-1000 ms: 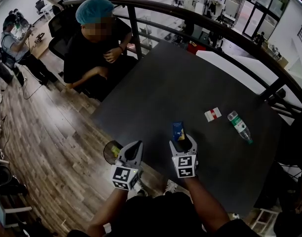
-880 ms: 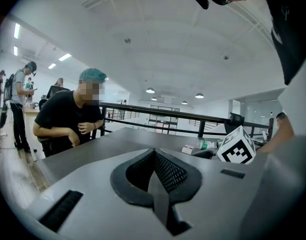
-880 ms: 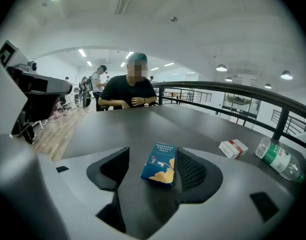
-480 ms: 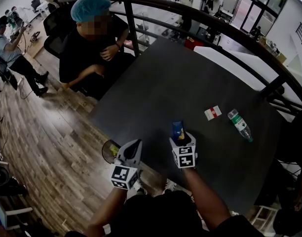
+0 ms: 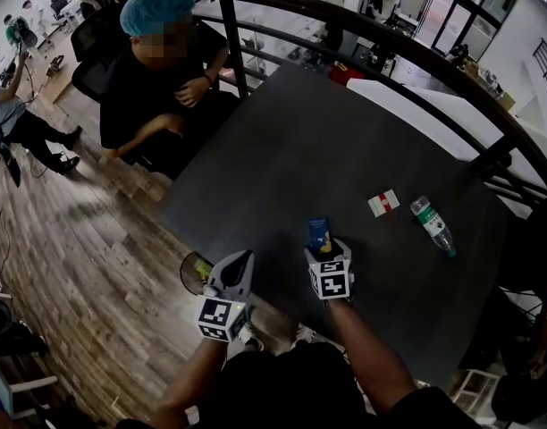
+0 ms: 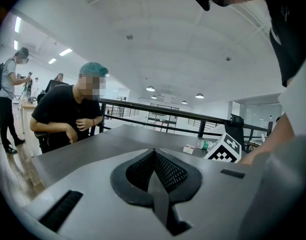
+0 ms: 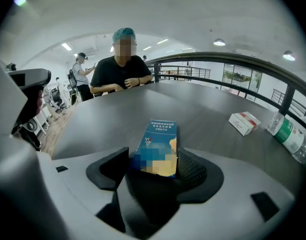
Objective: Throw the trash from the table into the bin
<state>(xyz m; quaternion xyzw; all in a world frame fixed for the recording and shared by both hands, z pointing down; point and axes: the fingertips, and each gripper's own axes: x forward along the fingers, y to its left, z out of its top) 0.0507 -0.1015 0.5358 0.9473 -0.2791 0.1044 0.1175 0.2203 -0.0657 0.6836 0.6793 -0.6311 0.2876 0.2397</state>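
1. Right gripper (image 7: 155, 160): jaws spread wide and angled down at the dark table (image 5: 327, 141), near its front edge.
2. A blue carton (image 7: 160, 139) sits between the jaws, lying flat on the table with its long side pointing away from the gripper. Its near end is inside the jaw gap.
3. Contact is hard to judge. The pads look just beside the carton's edges, not pressing, so I read it as straddled, not pinched.
4. Left gripper (image 6: 153, 154): jaws pressed together with nothing between them. In the head view it hangs off the table's near-left edge, above the wooden floor (image 5: 86, 239).
5. Bin (image 5: 189, 273): round, on the floor just beside the table's near corner, partly hidden behind the left gripper. Something yellowish shows inside.
6. Other trash on the table, to the right of the carton and well apart from it:
   - a red-and-white pack (image 5: 383, 203)
   - a clear plastic bottle with a green label (image 5: 432, 225), lying on its side just right of the pack
7. Far side of the table: a seated person in a teal hair cap (image 5: 162, 70), dressed in black, with hands in front of the chest.
8. A dark curved railing (image 5: 390, 43) runs behind the table.
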